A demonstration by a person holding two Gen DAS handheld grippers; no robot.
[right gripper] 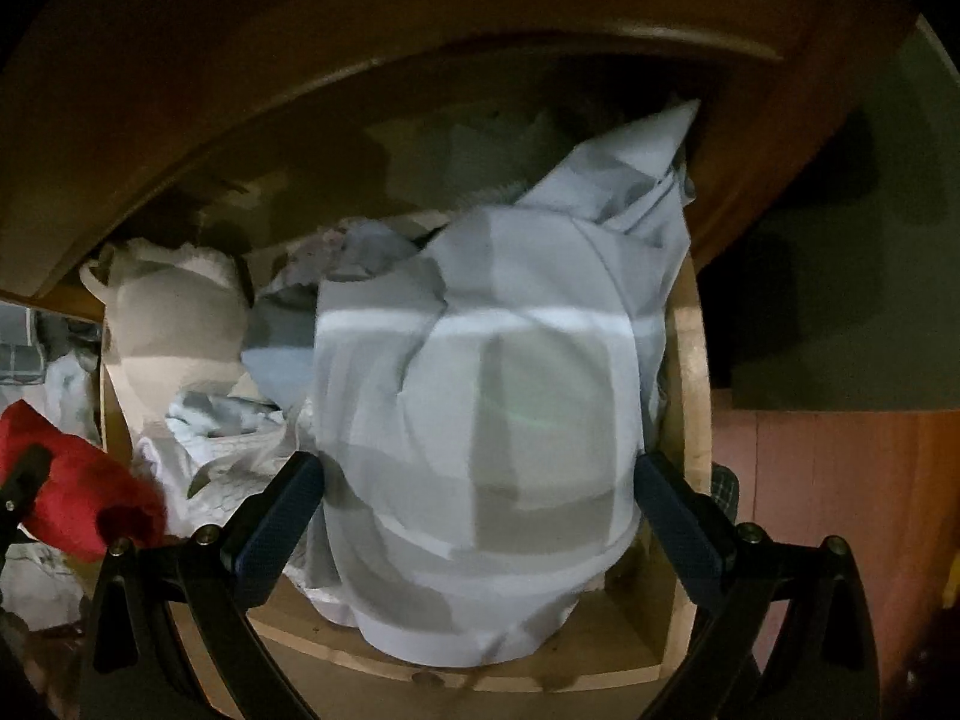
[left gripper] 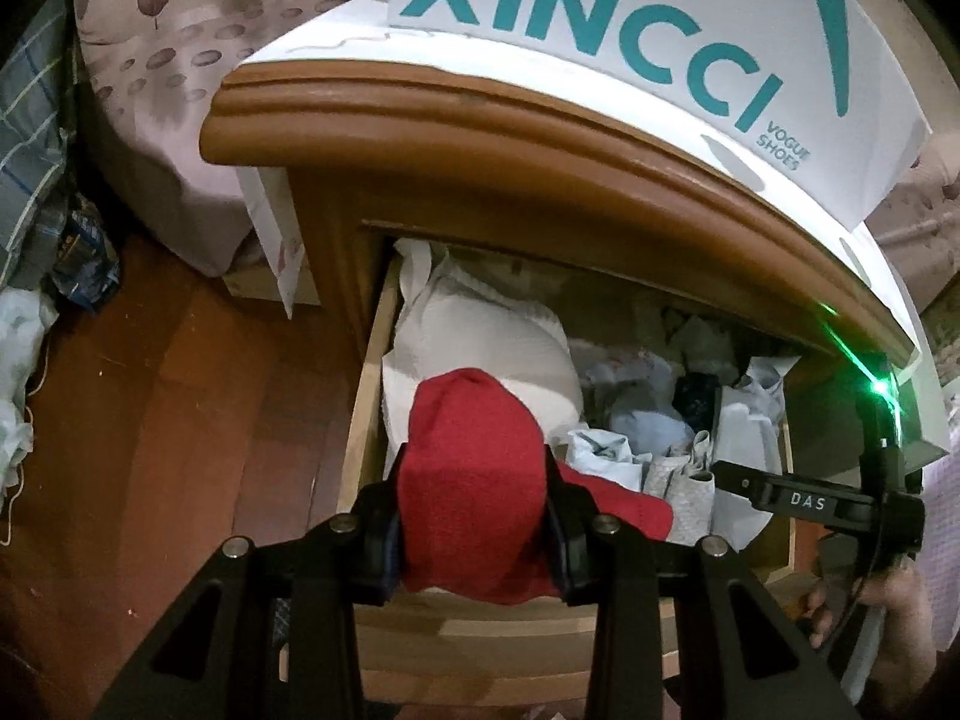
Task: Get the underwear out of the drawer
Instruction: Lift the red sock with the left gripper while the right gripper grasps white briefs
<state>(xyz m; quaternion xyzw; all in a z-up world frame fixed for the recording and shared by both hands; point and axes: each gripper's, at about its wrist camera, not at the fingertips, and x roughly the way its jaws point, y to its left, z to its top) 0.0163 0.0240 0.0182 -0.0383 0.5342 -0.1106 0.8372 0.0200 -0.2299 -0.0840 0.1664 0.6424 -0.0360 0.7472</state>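
Note:
The wooden drawer (left gripper: pixel 372 414) of the nightstand stands pulled open and is full of crumpled light garments. My left gripper (left gripper: pixel 474 516) is shut on red underwear (left gripper: pixel 474 456) and holds it above the drawer's front left corner; the red piece also shows in the right wrist view (right gripper: pixel 78 492). My right gripper (right gripper: pixel 477 510) has its jaws wide, one on each side of a pale grey-and-white checked garment (right gripper: pixel 492 420) bulging from the drawer's right part. Its pads (right gripper: pixel 282 516) sit beside the cloth. The right gripper also shows in the left wrist view (left gripper: pixel 798 501).
A white padded bra (left gripper: pixel 480 336) lies at the drawer's back left. A white XINCCI shoe box (left gripper: pixel 630 42) stands on the nightstand top (left gripper: pixel 420 114). A bed with patterned sheets (left gripper: pixel 180 60) is to the left, above the red-brown floor (left gripper: pixel 150 420).

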